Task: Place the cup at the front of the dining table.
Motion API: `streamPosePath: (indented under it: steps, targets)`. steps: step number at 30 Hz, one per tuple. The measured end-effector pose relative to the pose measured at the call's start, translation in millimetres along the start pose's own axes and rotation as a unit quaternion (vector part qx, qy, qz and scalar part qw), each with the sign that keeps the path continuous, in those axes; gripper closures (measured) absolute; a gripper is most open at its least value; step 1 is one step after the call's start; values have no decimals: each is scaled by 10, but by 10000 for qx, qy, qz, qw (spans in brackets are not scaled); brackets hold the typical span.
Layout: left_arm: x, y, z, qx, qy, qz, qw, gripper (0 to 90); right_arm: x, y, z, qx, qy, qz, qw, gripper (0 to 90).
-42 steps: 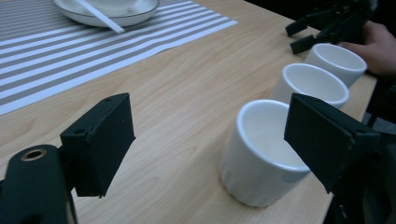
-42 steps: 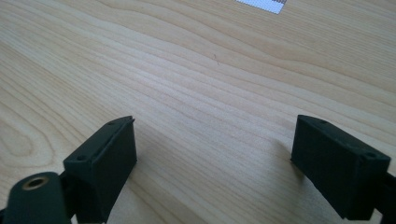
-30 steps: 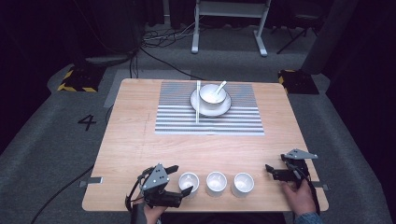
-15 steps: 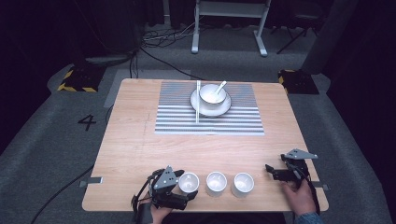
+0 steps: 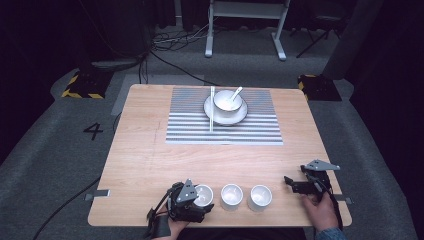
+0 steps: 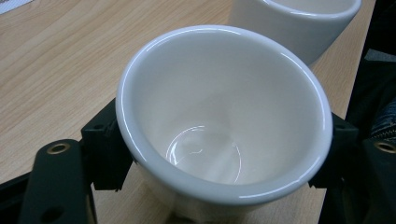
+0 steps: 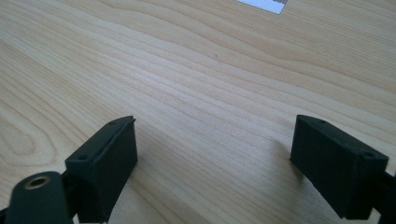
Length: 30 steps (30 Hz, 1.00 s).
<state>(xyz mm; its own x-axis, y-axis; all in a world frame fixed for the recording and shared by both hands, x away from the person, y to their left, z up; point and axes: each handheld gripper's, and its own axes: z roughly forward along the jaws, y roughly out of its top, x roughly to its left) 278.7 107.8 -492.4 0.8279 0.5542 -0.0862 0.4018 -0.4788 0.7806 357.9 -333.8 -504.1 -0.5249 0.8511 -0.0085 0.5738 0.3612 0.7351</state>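
Note:
Three small white cups stand in a row near the table's front edge: a left cup (image 5: 204,192) (image 6: 224,116), a middle cup (image 5: 231,195) (image 6: 299,23) and a right cup (image 5: 260,196). My left gripper (image 5: 199,201) (image 6: 219,151) has one jaw on each side of the left cup, and both press against its wall. The cup is empty and upright on the wood. Over bare wood to the right of the cups, my right gripper (image 5: 292,184) (image 7: 215,154) stands open with nothing between its jaws.
A striped placemat (image 5: 190,125) lies at the far middle of the wooden table (image 5: 140,160). On it are a white plate (image 5: 242,116), a bowl (image 5: 225,101) with a spoon (image 5: 236,91), and chopsticks (image 5: 212,110). Cables and a stand are on the floor beyond.
My left gripper has moved right along the front edge, and its jaws now sit around the left cup. The right gripper has stayed put.

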Motion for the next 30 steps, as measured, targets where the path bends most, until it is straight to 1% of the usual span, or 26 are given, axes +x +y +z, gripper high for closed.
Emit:
streamPosePath:
  steps: [6,12,16,18,21,24,25,26,27,30]
  targets:
    - [-2,18,-9,53,42,30,10000,262,0,0,0,-1,1,-1,10000,148]
    - [7,61,-46,76,6,-56,10000,266,0,0,0,-2,1,-1,10000,148]
    - [10,123,-89,182,41,16,9998,266,0,0,0,-1,1,-1,10000,148]
    - [19,165,-120,180,26,30,9998,267,0,0,0,-2,1,-2,10000,148]
    - [55,239,-177,102,15,26,9999,267,1,-1,-1,-1,-2,0,10000,148]
    - [110,312,-244,63,15,-47,10000,267,1,-1,-1,-1,-2,2,10000,147]
    - [133,334,-260,61,8,-73,10000,266,0,0,0,2,3,11,10000,146]
    - [176,373,-291,98,-64,-142,9998,267,-3,0,0,7,10,16,10000,147]
    - [176,373,-291,98,-64,-142,9998,266,-3,0,0,7,10,16,10000,147]
    - [250,441,-323,143,-126,-183,9997,266,-2,0,0,8,11,22,10000,146]
